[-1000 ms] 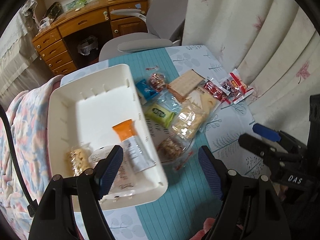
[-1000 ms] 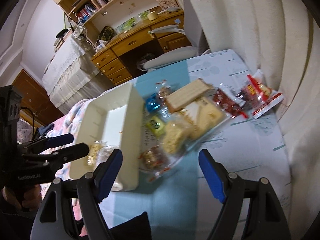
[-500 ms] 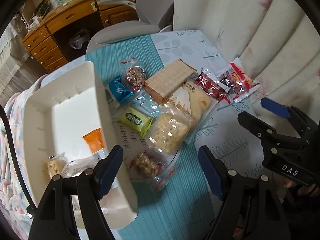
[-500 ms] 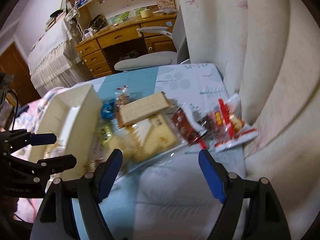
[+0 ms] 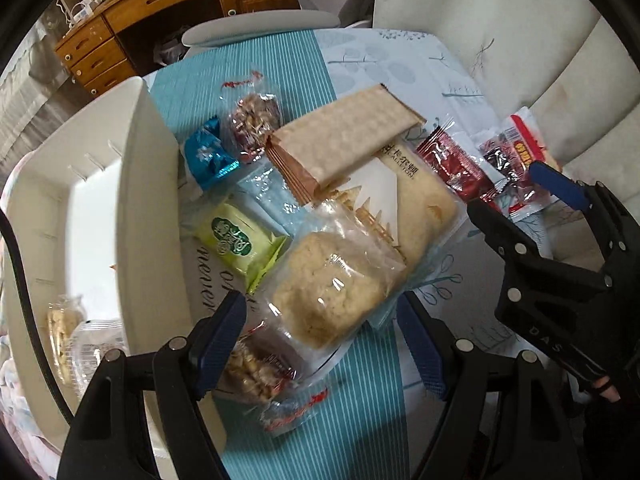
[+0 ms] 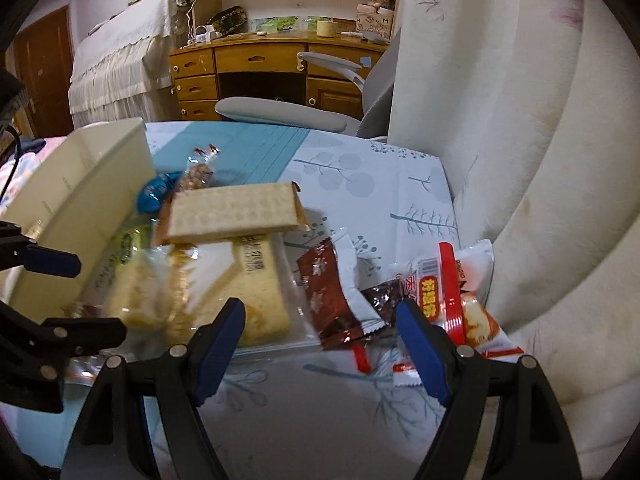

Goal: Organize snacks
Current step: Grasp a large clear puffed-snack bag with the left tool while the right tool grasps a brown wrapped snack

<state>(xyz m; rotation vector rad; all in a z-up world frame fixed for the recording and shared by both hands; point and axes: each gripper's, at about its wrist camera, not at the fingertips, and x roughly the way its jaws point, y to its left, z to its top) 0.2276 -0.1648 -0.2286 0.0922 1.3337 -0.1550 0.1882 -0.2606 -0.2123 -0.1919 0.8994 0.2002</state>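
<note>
A white bin (image 5: 152, 216) stands at the left of the table with a few snack packs inside. Beside it lies a heap of snacks: a clear-wrapped cake (image 5: 332, 284), a green pack (image 5: 240, 244), a cracker pack (image 5: 340, 136), a blue candy (image 5: 208, 156), a nut bar (image 5: 256, 368). My left gripper (image 5: 320, 344) is open and empty, low over the cake and nut bar. My right gripper (image 6: 320, 344) is open and empty, just short of a dark red packet (image 6: 328, 296) and red-and-white packs (image 6: 452, 292). It also shows in the left wrist view (image 5: 520, 196).
The table has a teal and leaf-print cloth (image 6: 360, 184). A white curtain (image 6: 520, 120) hangs along its right edge. A grey office chair (image 6: 288, 112) and a wooden desk (image 6: 260, 64) stand beyond the far edge.
Both grippers have moved forward and lower toward the snack heap. The left one has shifted right, off the bin and over the cake. The right one has swung right to the red packets.
</note>
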